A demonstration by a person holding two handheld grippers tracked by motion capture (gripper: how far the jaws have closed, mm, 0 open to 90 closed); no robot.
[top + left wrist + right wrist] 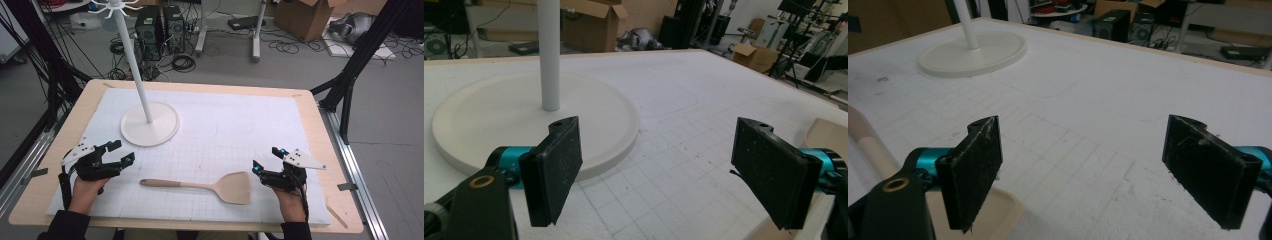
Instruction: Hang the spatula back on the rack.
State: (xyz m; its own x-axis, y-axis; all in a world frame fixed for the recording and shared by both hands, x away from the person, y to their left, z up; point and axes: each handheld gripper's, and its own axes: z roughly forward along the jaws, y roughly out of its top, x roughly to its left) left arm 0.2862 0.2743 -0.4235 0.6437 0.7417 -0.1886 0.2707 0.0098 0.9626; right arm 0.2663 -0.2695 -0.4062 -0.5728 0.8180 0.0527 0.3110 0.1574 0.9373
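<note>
A wooden spatula (200,185) lies flat on the white gridded mat (225,125) near the front edge, handle to the left and blade (235,188) to the right. A white hook stand (150,125) with a round base and a tall pole rises at the back left. My left gripper (121,152) rests open on the mat, left of the handle's end, and nothing sits between its pads (556,170). The stand's base (534,120) lies just ahead of it. My right gripper (266,159) stands open, right of the blade, which shows under its left pad (998,212).
The wooden table edge (320,125) frames the mat. On the floor beyond are computer towers (160,27), cable coils, a cardboard box (305,17) and black frame posts (350,75) at the right. Bare mat stretches between the stand and the right side.
</note>
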